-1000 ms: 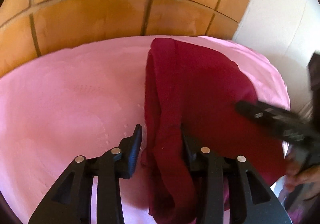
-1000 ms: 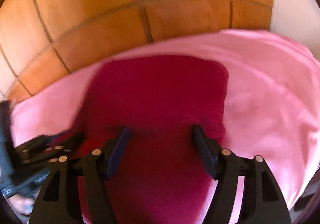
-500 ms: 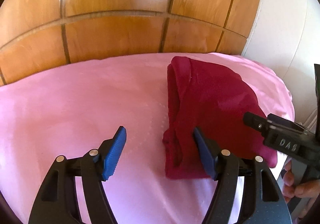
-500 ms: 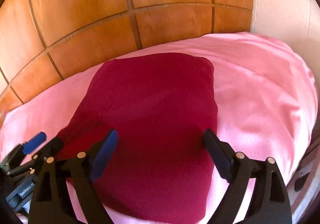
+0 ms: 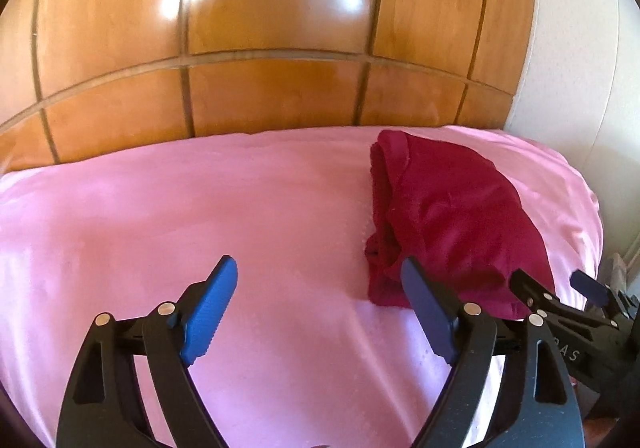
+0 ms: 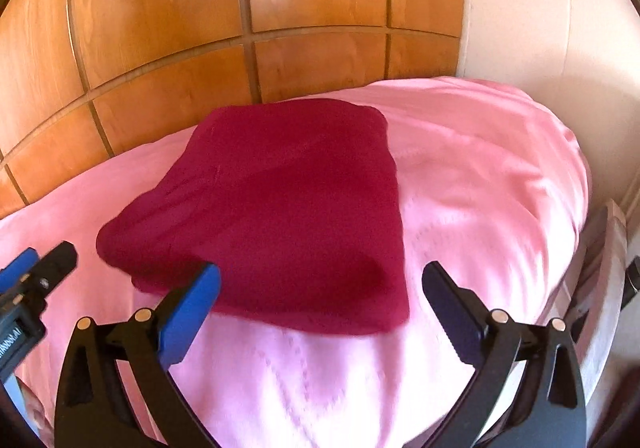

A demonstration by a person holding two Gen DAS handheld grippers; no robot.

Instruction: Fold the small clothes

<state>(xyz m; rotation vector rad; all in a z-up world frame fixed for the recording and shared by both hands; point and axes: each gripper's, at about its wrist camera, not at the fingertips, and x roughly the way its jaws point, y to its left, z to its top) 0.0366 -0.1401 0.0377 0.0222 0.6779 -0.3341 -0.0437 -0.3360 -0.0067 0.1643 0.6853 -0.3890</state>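
- Garment (image 6: 288,216), dark red, folded into a rough square; lying flat on the pink bedsheet (image 6: 480,184), toward its right end in the left wrist view; stacked fold edges visible along its left side there (image 5: 384,208)
- Left gripper (image 5: 320,308) hovering above bare pink sheet, just left of the garment's near corner; jaws opening, nothing between the blue pads; right finger overlapping the garment's edge in view, contact not clear
- Right gripper (image 6: 320,296) poised over the garment's near edge; jaws opening and spread wide, cloth seen between them but not pinched; released
- Each gripper showing at the edge of the other's view, low on the right in the left wrist view, low on the left in the right wrist view
- Wooden panelled headboard (image 5: 260,96) behind the bed; white wall (image 6: 520,8) at the right
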